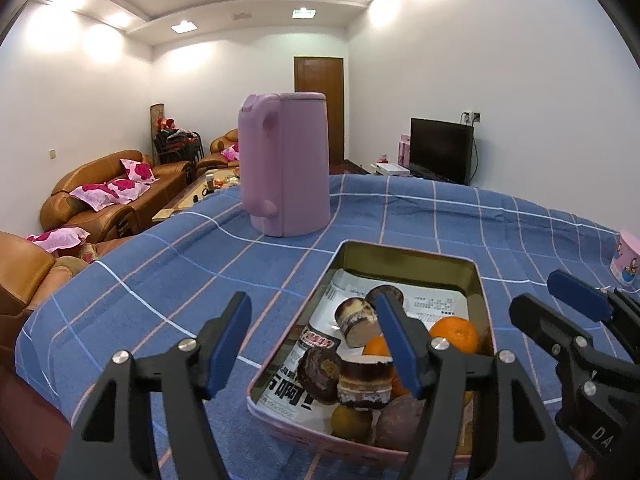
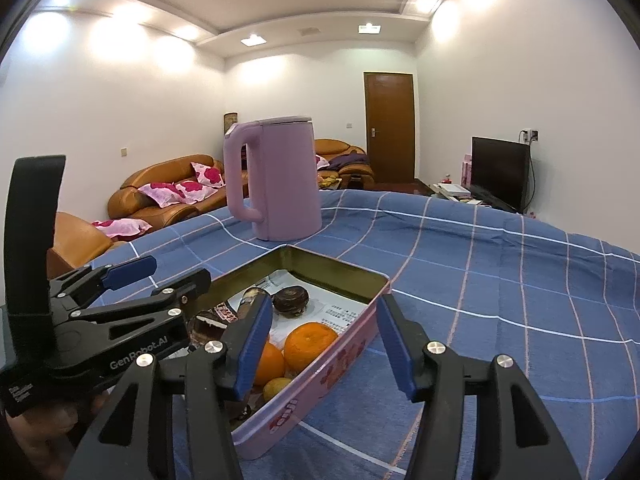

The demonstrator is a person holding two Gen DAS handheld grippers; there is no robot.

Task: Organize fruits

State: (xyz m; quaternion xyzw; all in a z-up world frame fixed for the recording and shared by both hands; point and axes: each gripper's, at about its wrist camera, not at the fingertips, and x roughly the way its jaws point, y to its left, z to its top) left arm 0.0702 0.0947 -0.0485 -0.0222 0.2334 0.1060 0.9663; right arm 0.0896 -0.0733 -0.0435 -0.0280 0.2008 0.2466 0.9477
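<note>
A pink tin box lined with printed paper sits on the blue checked tablecloth. It holds oranges, a small yellow fruit, a brown-purple round fruit and several chocolate cakes. My left gripper is open and empty over the box's left rim. My right gripper is open and empty, straddling the box's right wall. Each gripper also shows in the other view: the right gripper, the left gripper.
A lilac kettle stands on the table just beyond the box. A pink cup is at the right edge. Brown sofas, a TV and a door lie beyond the table.
</note>
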